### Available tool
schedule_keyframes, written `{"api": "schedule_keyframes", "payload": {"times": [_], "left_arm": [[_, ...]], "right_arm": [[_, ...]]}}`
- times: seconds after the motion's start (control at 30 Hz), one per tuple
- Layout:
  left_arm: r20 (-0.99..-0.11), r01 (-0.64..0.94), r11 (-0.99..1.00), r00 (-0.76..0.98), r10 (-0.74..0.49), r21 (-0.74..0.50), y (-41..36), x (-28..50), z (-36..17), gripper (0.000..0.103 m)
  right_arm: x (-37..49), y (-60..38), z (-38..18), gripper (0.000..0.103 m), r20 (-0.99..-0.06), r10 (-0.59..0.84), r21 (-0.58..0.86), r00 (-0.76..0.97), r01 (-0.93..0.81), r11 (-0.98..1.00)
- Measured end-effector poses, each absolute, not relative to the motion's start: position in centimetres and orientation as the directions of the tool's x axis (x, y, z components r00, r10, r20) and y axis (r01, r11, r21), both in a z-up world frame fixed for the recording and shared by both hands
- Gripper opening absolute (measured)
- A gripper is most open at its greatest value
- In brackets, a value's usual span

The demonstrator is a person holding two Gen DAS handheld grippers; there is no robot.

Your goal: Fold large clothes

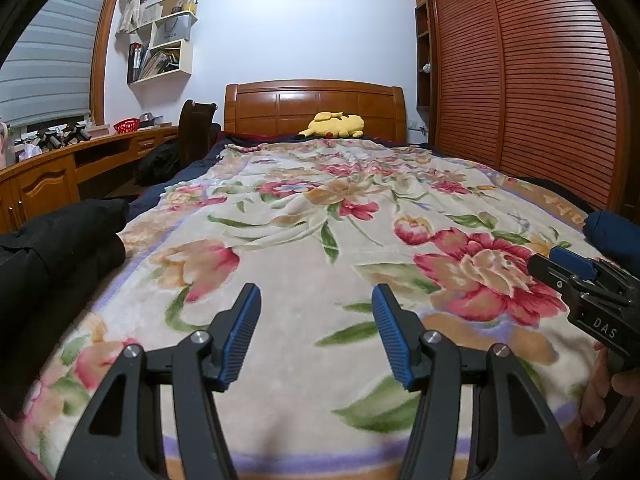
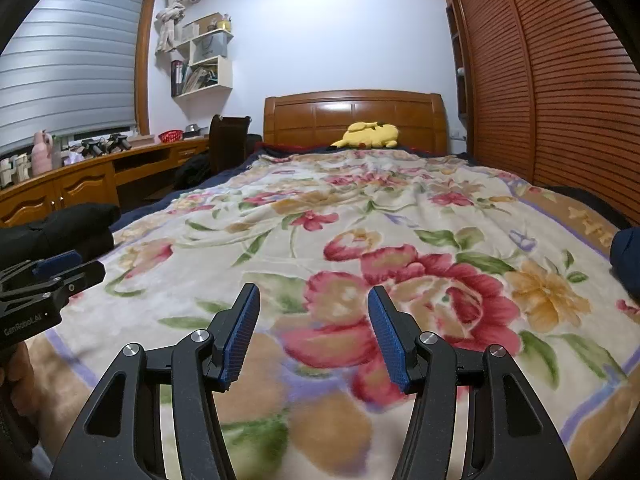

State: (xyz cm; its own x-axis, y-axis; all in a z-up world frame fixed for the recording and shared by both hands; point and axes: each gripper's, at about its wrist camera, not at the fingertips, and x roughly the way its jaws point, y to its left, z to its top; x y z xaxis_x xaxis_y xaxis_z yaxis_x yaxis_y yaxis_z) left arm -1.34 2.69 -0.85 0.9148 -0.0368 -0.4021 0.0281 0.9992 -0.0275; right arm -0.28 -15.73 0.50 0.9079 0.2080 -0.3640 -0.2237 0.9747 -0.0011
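The left gripper (image 1: 316, 300) and the right gripper (image 2: 314, 300) were held side by side above the floral blanket (image 1: 304, 216), jaws spread and nothing pinched. Black clothes (image 1: 60, 240) were piled at the bed's left edge, a dark blue garment (image 1: 612, 232) at its right

"DAS" on right hand-held gripper (image 1: 560, 258)

two grippers (image 1: 316, 330) (image 2: 314, 330), one blanket (image 1: 304, 232), one plush toy (image 1: 336, 125)
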Motion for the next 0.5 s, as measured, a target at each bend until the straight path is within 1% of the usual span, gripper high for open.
{"api": "schedule_keyframes", "payload": {"times": [0.5], "left_arm": [[-0.398, 0.029, 0.999, 0.917, -0.035, -0.022, 2.62, -1.33, -0.74, 0.057]], "right_arm": [[-0.33, -15.65, 0.53, 0.058, -0.364, 0.209, 0.0, 0.908, -0.224, 0.975]]}}
